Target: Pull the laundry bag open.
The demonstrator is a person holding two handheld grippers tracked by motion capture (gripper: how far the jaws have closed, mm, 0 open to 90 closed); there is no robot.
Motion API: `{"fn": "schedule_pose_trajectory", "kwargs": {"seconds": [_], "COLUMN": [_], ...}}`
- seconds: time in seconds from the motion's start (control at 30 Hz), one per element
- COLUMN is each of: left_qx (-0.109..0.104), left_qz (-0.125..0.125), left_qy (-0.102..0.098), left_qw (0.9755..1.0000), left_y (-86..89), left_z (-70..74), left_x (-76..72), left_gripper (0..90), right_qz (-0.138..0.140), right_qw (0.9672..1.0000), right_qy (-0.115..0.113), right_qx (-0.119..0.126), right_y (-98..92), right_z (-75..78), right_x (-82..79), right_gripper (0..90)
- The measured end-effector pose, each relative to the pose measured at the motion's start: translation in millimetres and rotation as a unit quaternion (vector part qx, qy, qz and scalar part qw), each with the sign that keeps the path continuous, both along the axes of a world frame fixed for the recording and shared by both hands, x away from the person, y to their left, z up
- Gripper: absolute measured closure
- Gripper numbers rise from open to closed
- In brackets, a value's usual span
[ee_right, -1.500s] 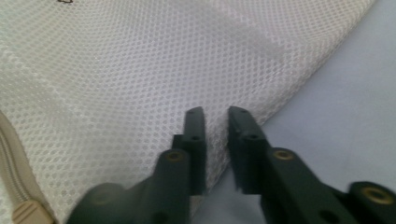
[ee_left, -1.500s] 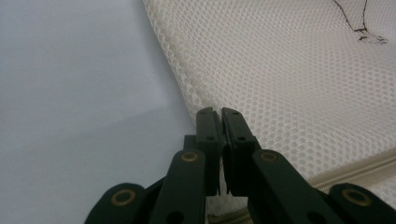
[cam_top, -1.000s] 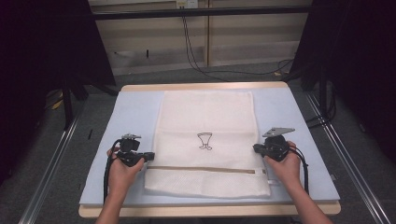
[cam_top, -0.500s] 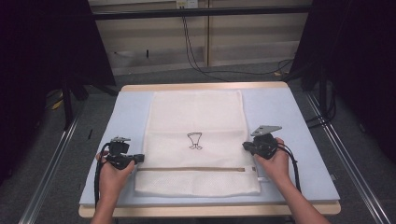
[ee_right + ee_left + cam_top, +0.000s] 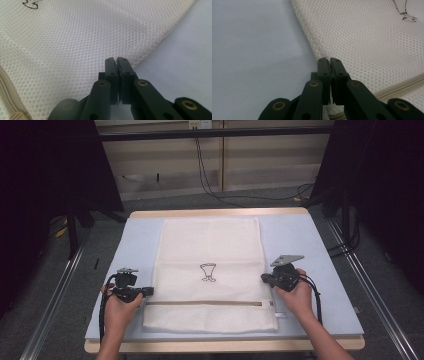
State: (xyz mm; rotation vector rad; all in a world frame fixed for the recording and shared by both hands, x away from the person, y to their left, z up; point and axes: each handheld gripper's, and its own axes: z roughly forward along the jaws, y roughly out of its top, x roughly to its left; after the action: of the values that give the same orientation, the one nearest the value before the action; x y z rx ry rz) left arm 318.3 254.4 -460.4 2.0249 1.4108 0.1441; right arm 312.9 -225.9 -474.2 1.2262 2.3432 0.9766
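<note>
On table (image 5: 320, 245): white honeycomb-mesh bag (image 5: 210, 255), flat, beige zip (image 5: 210, 303). Left gripper (image 5: 329, 61) and right gripper (image 5: 116, 60) both clenched on bag's side edges, hands low.

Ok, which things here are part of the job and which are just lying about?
In the job:
mesh laundry bag
left gripper, shut on its left edge
right gripper, shut on its right edge

Lying about:
cables on the floor beyond the table
</note>
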Motion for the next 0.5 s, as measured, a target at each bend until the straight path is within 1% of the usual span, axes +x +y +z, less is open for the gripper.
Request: {"fn": "schedule_pose_trajectory", "kwargs": {"seconds": [0.03,0.1,0.13,0.17,0.2,0.23,0.27,0.33,0.37,0.43,0.5], "left_qx": [0.003,0.001,0.000,0.003,0.005,0.004,-0.001,-0.004,-0.004,-0.006,-0.004], "left_qz": [0.000,-0.002,0.000,-0.001,0.001,-0.002,0.005,0.005,0.004,0.005,0.006], "left_qy": [-0.003,0.000,0.000,0.001,0.000,0.004,0.003,0.005,0.006,0.007,0.008], "left_qw": [1.0000,1.0000,1.0000,1.0000,1.0000,1.0000,1.0000,1.0000,1.0000,0.9999,0.9999], "left_y": [0.2,0.2,-0.1,-0.3,-0.9,-0.7,-1.7,-1.9,-1.8,-1.7,-1.6], "left_z": [-0.1,0.5,0.5,0.4,-0.2,-0.5,-1.7,-2.2,-2.0,-1.9,-2.0], "left_x": [0.2,0.2,0.3,0.3,0.3,0.5,0.5,0.5,0.7,0.6,0.6], "left_gripper": [87.2,86.7,86.6,86.7,86.7,86.6,86.7,86.6,86.4,86.2,85.7], "right_qz": [0.000,0.002,0.001,0.005,0.005,0.002,0.001,0.002,0.001,0.005,0.006], "right_qw": [1.0000,1.0000,1.0000,0.9999,0.9999,0.9999,0.9999,0.9998,0.9998,0.9997,0.9997], "right_qy": [0.001,-0.006,-0.006,-0.013,-0.015,-0.012,-0.010,-0.021,-0.017,-0.024,-0.023], "right_qx": [0.001,-0.001,-0.002,-0.003,-0.003,-0.003,-0.004,-0.006,-0.004,-0.003,-0.005], "right_y": [0.2,0.2,0.3,0.3,0.4,0.9,0.8,0.1,0.2,-1.2,-1.5], "right_z": [0.1,-0.6,-0.8,-1.6,-1.9,-2.3,-2.7,-3.0,-2.6,-2.6,-3.3], "right_x": [-0.2,-0.2,-0.1,0.9,1.3,1.6,2.3,2.7,2.3,2.6,2.6], "right_gripper": [87.8,87.8,87.8,87.8,87.8,87.8,87.8,87.8,87.7,87.7,87.1]}}
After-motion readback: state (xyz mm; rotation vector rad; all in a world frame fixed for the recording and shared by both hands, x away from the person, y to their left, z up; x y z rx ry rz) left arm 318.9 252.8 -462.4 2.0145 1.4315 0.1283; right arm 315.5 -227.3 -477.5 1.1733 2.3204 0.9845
